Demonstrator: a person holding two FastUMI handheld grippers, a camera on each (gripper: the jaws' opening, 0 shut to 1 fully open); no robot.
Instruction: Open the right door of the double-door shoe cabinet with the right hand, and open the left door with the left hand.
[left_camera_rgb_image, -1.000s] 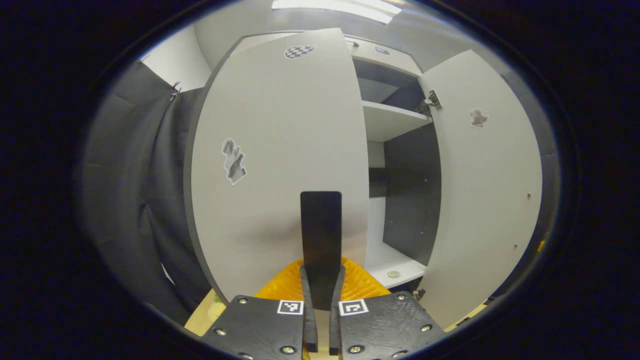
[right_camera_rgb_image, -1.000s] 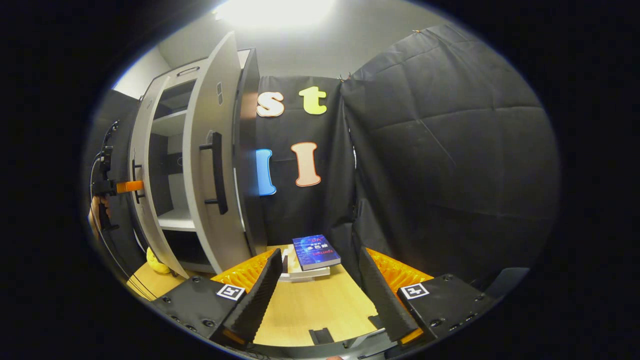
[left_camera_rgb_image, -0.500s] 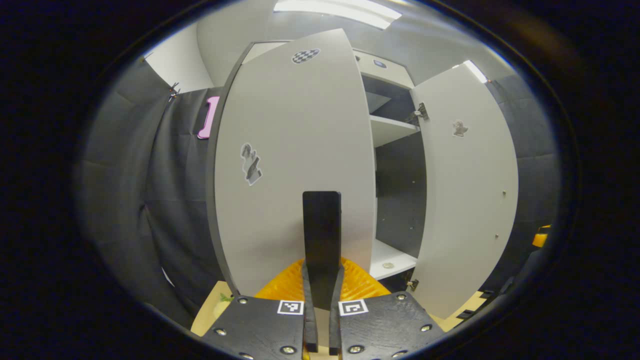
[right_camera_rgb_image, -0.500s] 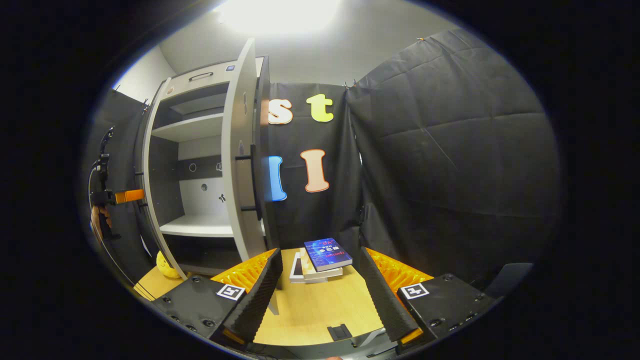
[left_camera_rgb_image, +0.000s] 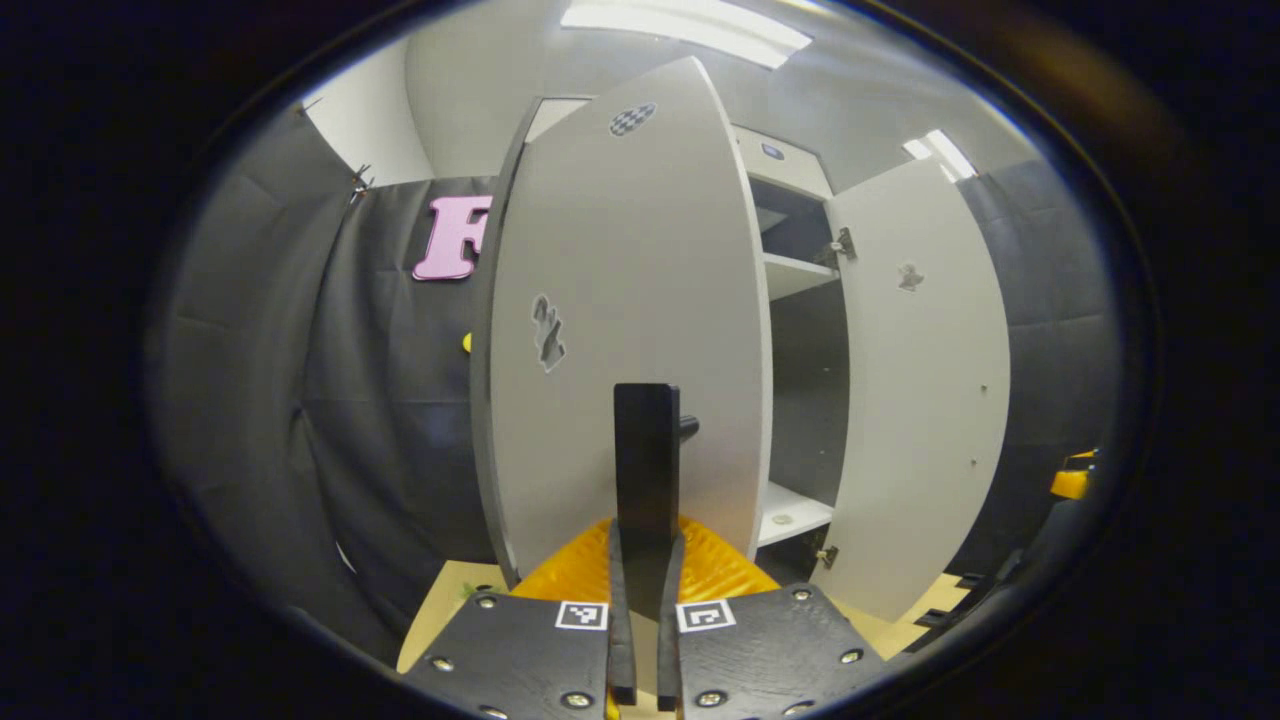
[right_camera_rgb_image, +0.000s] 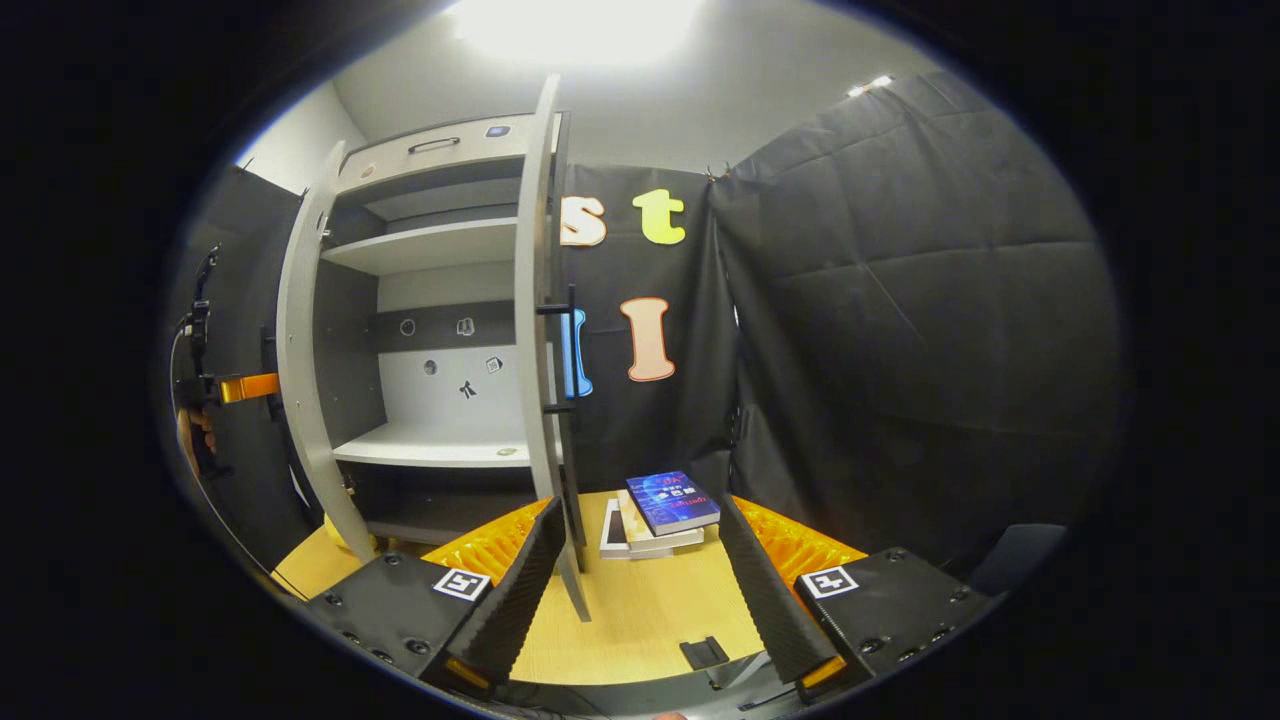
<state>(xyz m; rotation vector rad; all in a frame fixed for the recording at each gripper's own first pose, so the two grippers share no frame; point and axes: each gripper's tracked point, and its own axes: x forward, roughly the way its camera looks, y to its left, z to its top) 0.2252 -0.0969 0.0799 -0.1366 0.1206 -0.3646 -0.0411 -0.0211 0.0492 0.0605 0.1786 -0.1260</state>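
The shoe cabinet stands with both doors swung out and its shelves showing. In the left gripper view, my left gripper is shut on the black handle of the left door, which stands almost edge-on before me. The right door hangs open further right. In the right gripper view, my right gripper is open over the table and holds nothing. The right door is edge-on just left of it, its handle free. Far left, the left gripper and a hand sit at the left door.
A small stack of books lies on the wooden table beside the right door's lower corner. Black cloth walls close in behind and to the right. A small round object rests on the lower shelf.
The left door has swung further outward with my left gripper on its handle. The right gripper has drawn away from the right door, which now appears edge-on, with more shelf showing.
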